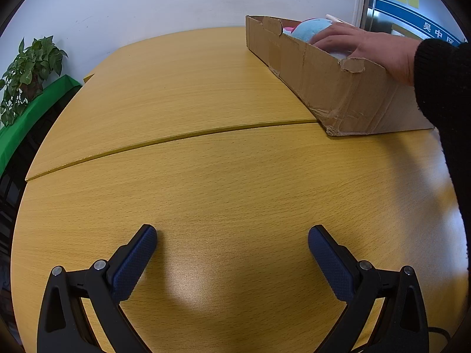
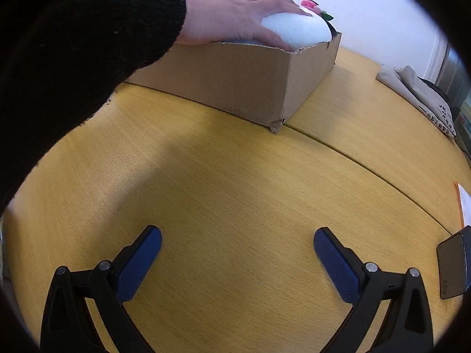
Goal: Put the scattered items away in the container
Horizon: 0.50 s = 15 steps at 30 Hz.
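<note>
A brown cardboard box [image 1: 329, 88] stands on the wooden table at the far right; it also shows in the right wrist view [image 2: 235, 85] at the far middle. A bare hand [image 1: 365, 47] in a black sleeve rests inside it on soft toys: a blue plush [image 1: 312, 28] and a white plush [image 2: 297, 31], with a pink flower piece [image 2: 310, 4] behind. My left gripper [image 1: 232, 244] is open and empty over bare table. My right gripper [image 2: 237, 244] is open and empty too, well short of the box.
A potted plant [image 1: 29, 73] on a green ledge stands beyond the table's left edge. A beige cloth bag [image 2: 418, 94] lies at the far right, and a dark 65W charger [image 2: 452, 264] and an orange-edged paper [image 2: 465, 206] near the right edge. A seam [image 1: 176, 139] crosses the tabletop.
</note>
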Tool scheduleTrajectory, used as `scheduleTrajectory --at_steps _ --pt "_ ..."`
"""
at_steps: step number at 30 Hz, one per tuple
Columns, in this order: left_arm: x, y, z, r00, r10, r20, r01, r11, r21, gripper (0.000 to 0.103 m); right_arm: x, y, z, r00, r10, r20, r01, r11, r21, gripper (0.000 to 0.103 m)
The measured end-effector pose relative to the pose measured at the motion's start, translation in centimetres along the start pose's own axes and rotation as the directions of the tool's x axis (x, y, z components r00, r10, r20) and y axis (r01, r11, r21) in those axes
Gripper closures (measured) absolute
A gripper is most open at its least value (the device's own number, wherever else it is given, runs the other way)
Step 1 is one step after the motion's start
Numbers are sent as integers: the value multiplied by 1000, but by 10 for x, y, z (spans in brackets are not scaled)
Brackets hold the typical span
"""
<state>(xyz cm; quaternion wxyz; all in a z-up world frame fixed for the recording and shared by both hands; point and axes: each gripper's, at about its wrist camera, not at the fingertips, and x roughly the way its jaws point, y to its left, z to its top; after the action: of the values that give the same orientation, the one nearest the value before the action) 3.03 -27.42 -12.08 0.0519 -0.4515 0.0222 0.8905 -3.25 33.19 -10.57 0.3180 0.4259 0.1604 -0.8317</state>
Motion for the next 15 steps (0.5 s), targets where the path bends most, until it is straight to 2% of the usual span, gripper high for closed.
scheduleTrajectory --at_steps 15 --pt "0 -1 -1 1000 0 0 0 1000 0 0 1 -1 1 1000 1 1 -1 1000 0 0"
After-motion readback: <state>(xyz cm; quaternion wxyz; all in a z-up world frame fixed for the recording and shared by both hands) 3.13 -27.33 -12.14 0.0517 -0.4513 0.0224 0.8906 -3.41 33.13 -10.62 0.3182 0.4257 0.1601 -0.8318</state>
